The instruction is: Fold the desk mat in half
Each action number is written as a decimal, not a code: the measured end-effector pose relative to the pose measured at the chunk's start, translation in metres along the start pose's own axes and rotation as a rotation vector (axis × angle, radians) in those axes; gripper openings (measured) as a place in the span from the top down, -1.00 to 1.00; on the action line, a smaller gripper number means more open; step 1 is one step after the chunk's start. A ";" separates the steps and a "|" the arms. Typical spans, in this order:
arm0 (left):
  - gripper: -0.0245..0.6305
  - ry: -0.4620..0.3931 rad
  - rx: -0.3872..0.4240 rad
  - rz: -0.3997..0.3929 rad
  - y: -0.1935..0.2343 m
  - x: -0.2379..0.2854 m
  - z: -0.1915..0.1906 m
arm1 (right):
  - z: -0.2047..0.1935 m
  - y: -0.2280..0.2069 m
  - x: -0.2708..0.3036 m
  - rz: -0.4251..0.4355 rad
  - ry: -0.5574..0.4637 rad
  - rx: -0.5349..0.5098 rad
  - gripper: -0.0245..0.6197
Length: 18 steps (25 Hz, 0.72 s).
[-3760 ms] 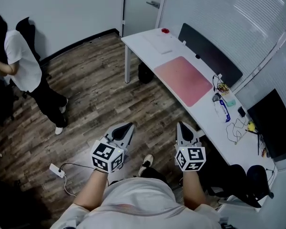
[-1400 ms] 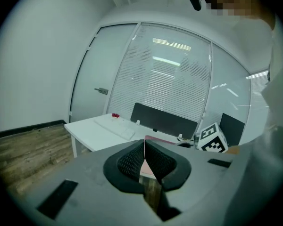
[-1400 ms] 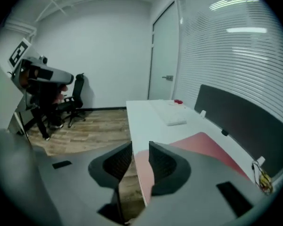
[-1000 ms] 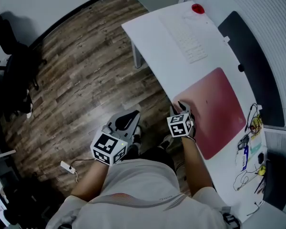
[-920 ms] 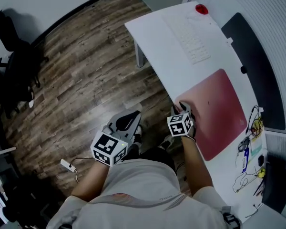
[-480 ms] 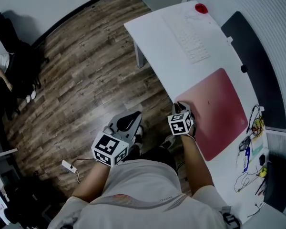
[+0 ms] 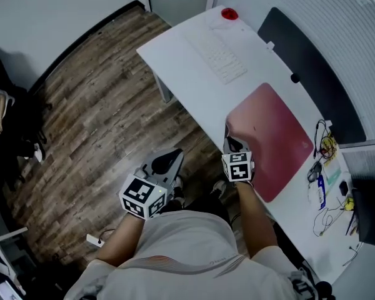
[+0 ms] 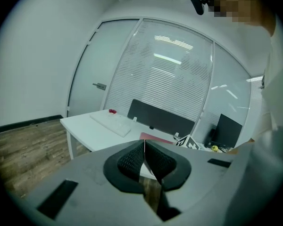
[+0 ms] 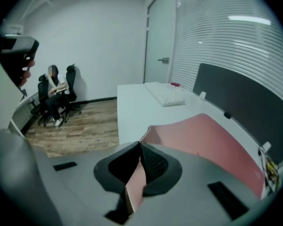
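White desk [image 7: 187,55] bears a desk mat [image 7: 269,130], corner pinched by just-closed fingers [image 9: 156,166] of right gripper [image 7: 228,139]; left gripper [image 7: 169,157] clenched.

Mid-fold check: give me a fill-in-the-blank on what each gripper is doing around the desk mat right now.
The right gripper is ____ on the near edge of the desk mat. The left gripper is shut and holds ____. In the head view, the left gripper hangs over the wooden ____, off the desk.
Missing words: shut (those jaws have just been closing); nothing; floor.
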State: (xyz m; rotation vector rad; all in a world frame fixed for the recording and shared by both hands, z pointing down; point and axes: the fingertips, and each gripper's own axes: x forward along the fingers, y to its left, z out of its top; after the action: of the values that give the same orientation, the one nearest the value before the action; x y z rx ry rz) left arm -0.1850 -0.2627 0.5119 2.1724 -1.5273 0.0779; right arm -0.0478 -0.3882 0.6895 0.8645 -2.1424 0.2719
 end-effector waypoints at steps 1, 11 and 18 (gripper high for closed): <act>0.88 -0.002 0.009 -0.022 -0.006 0.005 0.003 | -0.002 -0.007 -0.010 -0.011 -0.010 0.044 0.73; 0.88 0.020 0.102 -0.287 -0.083 0.062 0.018 | -0.069 -0.075 -0.103 -0.214 -0.044 0.301 0.73; 0.88 0.055 0.156 -0.450 -0.141 0.090 0.016 | -0.136 -0.103 -0.153 -0.344 -0.032 0.481 0.73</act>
State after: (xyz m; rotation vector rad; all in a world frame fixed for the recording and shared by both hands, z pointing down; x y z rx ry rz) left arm -0.0283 -0.3109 0.4769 2.5618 -0.9999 0.1093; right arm 0.1714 -0.3278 0.6567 1.4975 -1.9390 0.6107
